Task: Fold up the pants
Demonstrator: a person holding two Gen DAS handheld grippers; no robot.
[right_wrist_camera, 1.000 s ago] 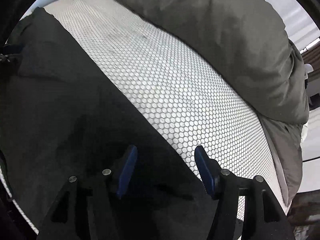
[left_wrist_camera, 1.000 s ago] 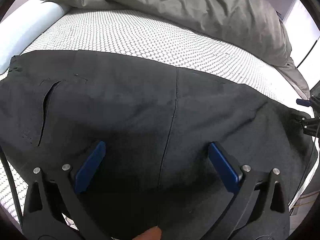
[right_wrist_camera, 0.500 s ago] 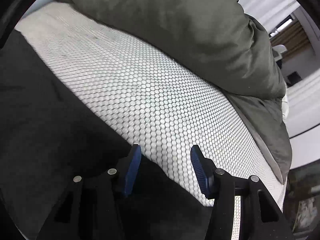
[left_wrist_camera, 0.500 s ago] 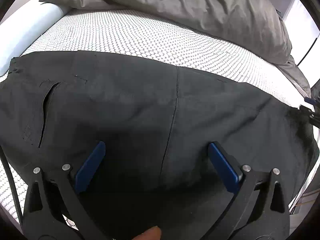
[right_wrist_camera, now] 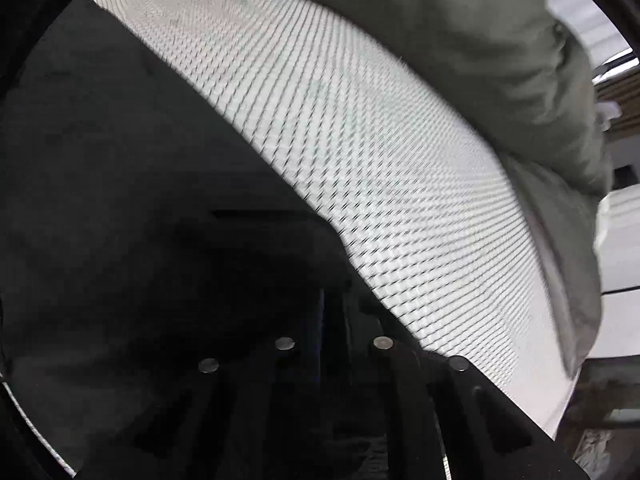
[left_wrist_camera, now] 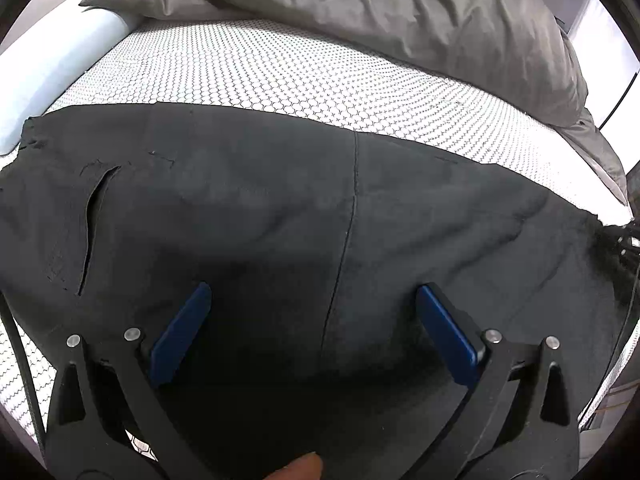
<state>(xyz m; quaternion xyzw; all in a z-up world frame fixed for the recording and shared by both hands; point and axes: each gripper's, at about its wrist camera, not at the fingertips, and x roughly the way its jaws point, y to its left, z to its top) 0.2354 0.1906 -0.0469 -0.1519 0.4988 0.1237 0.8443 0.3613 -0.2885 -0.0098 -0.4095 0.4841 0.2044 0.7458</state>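
Your right jaws are clamping the far end of the pants while your left jaws are standing wide over the middle.

The pants (left_wrist_camera: 280,208) are lying flat and dark on the bed (left_wrist_camera: 280,76), directly under and ahead of your left gripper (left_wrist_camera: 312,320), whose blue pads are gaping apart with only cloth below them, nothing pinched. The long axis is running crosswise to those jaws: the pocket slit is sitting off to their left, the centre seam is passing straight between them, and the cloth is stretching away to their right. There your right gripper (right_wrist_camera: 332,312) is showing its jaws drawn together, apparently on the pants' edge (right_wrist_camera: 120,200), though dark and blur are hiding the pinch itself. Beyond both jaws, a grey duvet (left_wrist_camera: 420,12) is bunching along the bed's far side.
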